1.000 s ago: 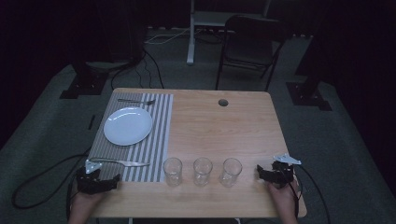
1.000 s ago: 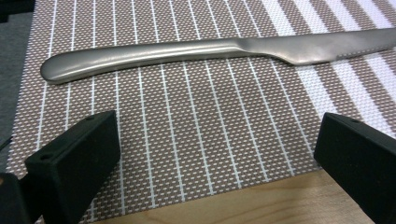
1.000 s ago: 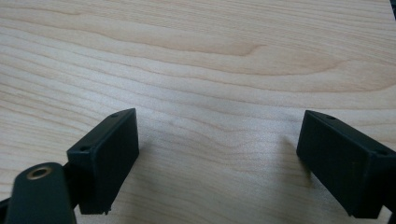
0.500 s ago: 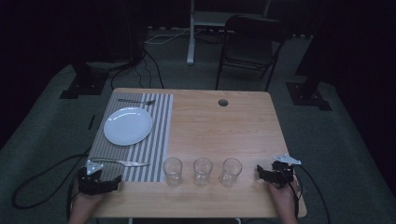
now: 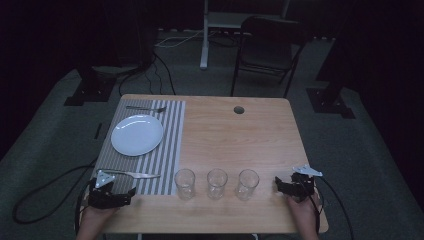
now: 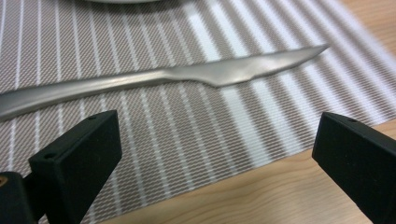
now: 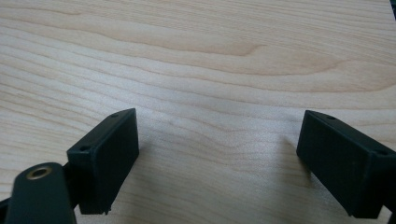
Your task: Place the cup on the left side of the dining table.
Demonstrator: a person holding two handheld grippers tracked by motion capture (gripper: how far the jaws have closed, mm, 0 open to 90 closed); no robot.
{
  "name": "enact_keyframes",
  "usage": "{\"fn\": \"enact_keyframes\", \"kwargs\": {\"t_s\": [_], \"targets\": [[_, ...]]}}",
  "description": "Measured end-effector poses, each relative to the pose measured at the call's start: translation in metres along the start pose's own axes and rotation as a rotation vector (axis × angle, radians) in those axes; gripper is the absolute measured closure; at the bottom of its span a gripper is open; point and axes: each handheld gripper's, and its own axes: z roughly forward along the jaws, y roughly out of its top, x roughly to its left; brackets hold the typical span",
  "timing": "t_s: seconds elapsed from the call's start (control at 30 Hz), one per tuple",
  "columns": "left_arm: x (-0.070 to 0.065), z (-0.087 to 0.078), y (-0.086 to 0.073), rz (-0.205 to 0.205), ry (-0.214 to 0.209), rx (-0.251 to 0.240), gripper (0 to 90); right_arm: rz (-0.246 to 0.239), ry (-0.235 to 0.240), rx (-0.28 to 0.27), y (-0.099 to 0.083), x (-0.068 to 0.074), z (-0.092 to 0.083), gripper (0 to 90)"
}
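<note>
A metal knife [image 5: 132, 174] lies across the near edge of a striped placemat [image 5: 165, 150], just beyond my left gripper [image 5: 112, 192]. In the left gripper view the knife [image 6: 187, 77] runs crosswise ahead of the left gripper [image 6: 219, 140], whose jaws stand wide apart and empty over the placemat [image 6: 154, 135] edge. Three empty glasses [image 5: 217, 182] stand in a row near the table's front edge. Right of them my right gripper [image 5: 292, 184] rests low; in its own view the right gripper [image 7: 219, 140] is open over bare wood [image 7: 201, 56].
A white plate [image 5: 137, 135] sits on the placemat, with a fork [image 5: 146, 108] beyond it at the far edge. The wooden table [image 5: 240, 140] has a round hole [image 5: 238, 109] near the back. A chair [image 5: 270, 45] stands behind the table.
</note>
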Motion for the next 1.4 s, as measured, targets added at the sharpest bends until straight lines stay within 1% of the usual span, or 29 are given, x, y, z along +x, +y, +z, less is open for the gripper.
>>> {"fn": "enact_keyframes", "kwargs": {"t_s": [0.13, 0.17, 0.2, 0.3, 0.37, 0.4, 0.47, 0.5, 0.53, 0.6, 0.63, 0.7, 0.8, 0.87, 0.93, 0.97, 1.03, 1.07, 1.17, 1.2, 1.27, 1.4], "targets": [[-0.009, -0.001, 0.004, 0.03, -0.021, 0.001, 1.9, 0.0, 0.0, 0.0, 0.0, 0.0, 0.0, 12.5], [-0.011, -0.001, 0.005, 0.033, -0.033, 0.0, 1.9, 0.0, 0.0, 0.0, 0.0, 0.0, 0.0, 12.5], [-0.012, -0.002, 0.006, 0.039, -0.033, -0.004, 1.9, 0.0, 0.0, 0.0, 0.0, 0.0, 0.0, 12.5], [-0.016, -0.003, 0.008, 0.039, -0.048, -0.017, 1.9, 0.0, 0.0, 0.0, 0.0, 0.0, 0.0, 12.5], [-0.018, -0.004, 0.01, 0.048, -0.062, -0.02, 1.9, 0.0, 0.0, 0.0, 0.0, 0.0, 0.0, 12.5], [-0.02, -0.004, 0.01, 0.05, -0.06, -0.028, 1.9, 0.0, 0.0, 0.0, 0.0, 0.0, 0.0, 12.5], [-0.023, -0.004, 0.013, 0.062, -0.077, -0.034, 1.9, 0.0, 0.0, 0.0, 0.0, 0.0, 0.0, 12.4], [-0.024, -0.005, 0.013, 0.066, -0.073, -0.038, 1.9, 0.0, 0.0, 0.0, 0.0, 0.0, 0.0, 12.5], [-0.026, -0.005, 0.014, 0.071, -0.084, -0.041, 2.0, 0.0, 0.0, 0.0, 0.0, 0.0, 0.0, 12.5], [-0.028, -0.005, 0.016, 0.073, -0.085, -0.048, 1.9, 0.0, 0.0, 0.0, 0.0, 0.0, 0.0, 12.5], [-0.028, -0.006, 0.017, 0.075, -0.1, -0.049, 2.0, 0.0, 0.0, 0.0, 0.0, 0.0, 0.0, 12.4], [-0.029, -0.005, 0.018, 0.067, -0.11, -0.055, 1.9, 0.0, 0.0, 0.0, 0.0, 0.0, 0.0, 12.5], [-0.031, -0.005, 0.021, 0.07, -0.137, -0.07, 1.9, 0.0, 0.0, 0.0, 0.0, 0.0, 0.0, 12.5], [-0.035, -0.006, 0.023, 0.09, -0.148, -0.081, 1.9, 0.0, 0.0, 0.0, 0.0, 0.0, 0.0, 12.5], [-0.039, -0.007, 0.025, 0.1, -0.169, -0.092, 1.9, 0.0, 0.0, 0.0, 0.0, 0.0, 0.0, 12.5], [-0.041, -0.008, 0.027, 0.107, -0.17, -0.094, 1.9, 0.0, 0.0, 0.0, 0.0, 0.0, 0.0, 12.4], [-0.044, -0.009, 0.029, 0.112, -0.19, -0.105, 1.9, 0.0, 0.0, 0.0, 0.0, 0.0, 0.0, 12.5], [-0.045, -0.01, 0.03, 0.115, -0.187, -0.107, 1.9, 0.0, 0.0, 0.0, 0.0, 0.0, 0.0, 12.5], [-0.048, -0.013, 0.034, 0.12, -0.2, -0.127, 2.0, 0.0, 0.0, 0.0, 0.0, 0.0, 0.0, 12.5], [-0.05, -0.014, 0.035, 0.119, -0.214, -0.134, 1.9, 0.0, 0.0, 0.0, 0.0, 0.0, 0.0, 12.5], [-0.052, -0.017, 0.037, 0.12, -0.222, -0.145, 2.0, 0.0, 0.0, 0.0, 0.0, 0.0, 0.0, 12.5], [-0.06, -0.02, 0.043, 0.141, -0.255, -0.16, 1.9, 0.0, 0.0, 0.0, 0.0, 0.0, 0.0, 12.5]]}}
